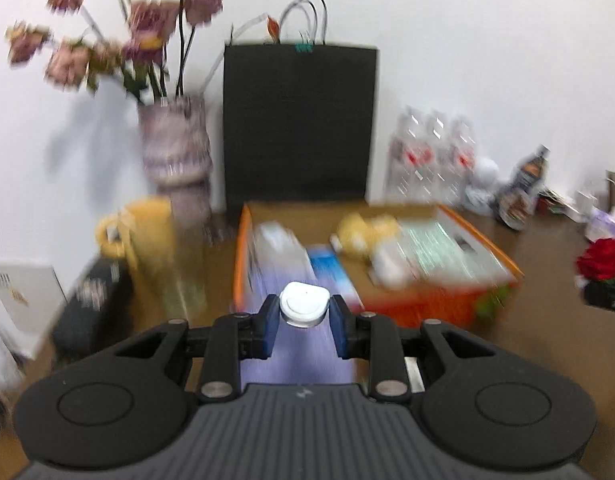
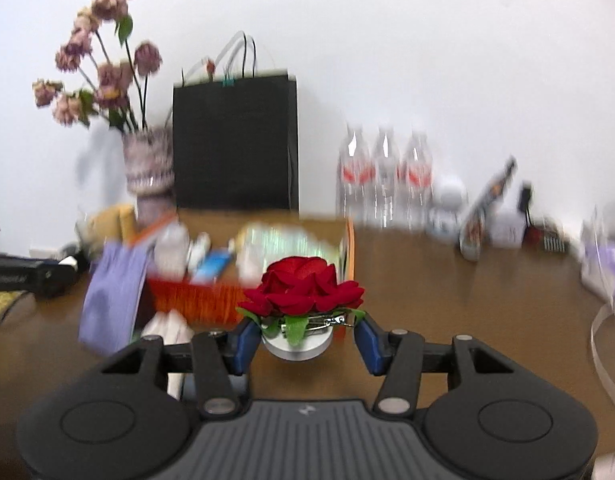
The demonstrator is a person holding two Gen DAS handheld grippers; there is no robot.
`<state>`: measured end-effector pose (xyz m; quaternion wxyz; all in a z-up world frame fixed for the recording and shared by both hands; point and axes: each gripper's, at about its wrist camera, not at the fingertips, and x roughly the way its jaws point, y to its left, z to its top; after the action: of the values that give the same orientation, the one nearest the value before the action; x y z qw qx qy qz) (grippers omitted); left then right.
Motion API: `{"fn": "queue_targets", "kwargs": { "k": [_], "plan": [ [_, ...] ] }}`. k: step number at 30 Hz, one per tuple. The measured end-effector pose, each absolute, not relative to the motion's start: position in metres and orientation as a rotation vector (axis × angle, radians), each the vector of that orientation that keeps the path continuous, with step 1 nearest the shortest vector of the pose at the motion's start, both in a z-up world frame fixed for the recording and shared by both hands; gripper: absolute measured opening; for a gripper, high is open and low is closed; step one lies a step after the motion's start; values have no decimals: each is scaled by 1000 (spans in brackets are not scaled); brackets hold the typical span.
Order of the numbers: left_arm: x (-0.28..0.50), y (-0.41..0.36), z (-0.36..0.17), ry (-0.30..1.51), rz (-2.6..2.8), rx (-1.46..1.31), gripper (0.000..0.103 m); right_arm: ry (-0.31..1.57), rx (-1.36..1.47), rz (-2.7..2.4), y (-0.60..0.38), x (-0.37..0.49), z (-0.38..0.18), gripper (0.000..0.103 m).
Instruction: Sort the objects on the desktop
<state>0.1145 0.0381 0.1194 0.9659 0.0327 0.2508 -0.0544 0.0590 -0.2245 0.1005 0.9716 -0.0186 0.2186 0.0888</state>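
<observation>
My left gripper (image 1: 303, 316) is shut on the white cap (image 1: 303, 305) of a purple pouch (image 1: 295, 356), held above the desk in front of the orange box (image 1: 439, 304). The pouch also shows in the right wrist view (image 2: 111, 300), at the box's left end. My right gripper (image 2: 303, 338) is shut on a red rose ornament (image 2: 303, 286) with a round silver base (image 2: 297, 346), held in front of the orange box (image 2: 199, 300). The box holds several items, blurred.
A black paper bag (image 1: 299, 124) and a vase of dried flowers (image 1: 175, 148) stand at the wall behind the box. Three water bottles (image 2: 383, 176) stand right of the bag. A yellow mug (image 1: 143, 236) and a black case (image 1: 91, 304) are left. Clutter lies far right.
</observation>
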Motion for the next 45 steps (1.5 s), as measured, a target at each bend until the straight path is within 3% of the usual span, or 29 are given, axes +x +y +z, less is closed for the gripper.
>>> {"fn": "queue_targets", "kwargs": {
  "k": [6, 13, 17, 19, 20, 21, 22, 31, 38, 41, 45],
  "plan": [
    [232, 45, 120, 615, -103, 92, 28, 471, -38, 214, -210, 169, 136, 50],
    [290, 55, 84, 812, -79, 61, 30, 651, -28, 201, -198, 308, 114, 50],
    [291, 50, 82, 837, -124, 84, 56, 715, -46, 155, -190, 357, 83, 56],
    [291, 48, 85, 831, -129, 80, 61, 782, -45, 138, -188, 374, 71, 80],
    [289, 46, 88, 823, -127, 79, 71, 799, -36, 132, -190, 376, 69, 81],
    [287, 46, 91, 809, -108, 79, 83, 809, -23, 127, -192, 377, 69, 81],
    [286, 45, 95, 794, -89, 79, 86, 818, -10, 122, -194, 377, 70, 81],
    [270, 46, 122, 831, -57, 39, 87, 893, -26, 150, -203, 338, 98, 83],
    [215, 38, 135, 821, -63, 23, 87, 910, 27, 199, -203, 283, 111, 83],
    [177, 38, 130, 766, -37, -9, 99, 876, 64, 207, -206, 240, 115, 85],
    [117, 36, 117, 679, -21, -53, 99, 785, 97, 236, -209, 156, 99, 91]
  ]
}}
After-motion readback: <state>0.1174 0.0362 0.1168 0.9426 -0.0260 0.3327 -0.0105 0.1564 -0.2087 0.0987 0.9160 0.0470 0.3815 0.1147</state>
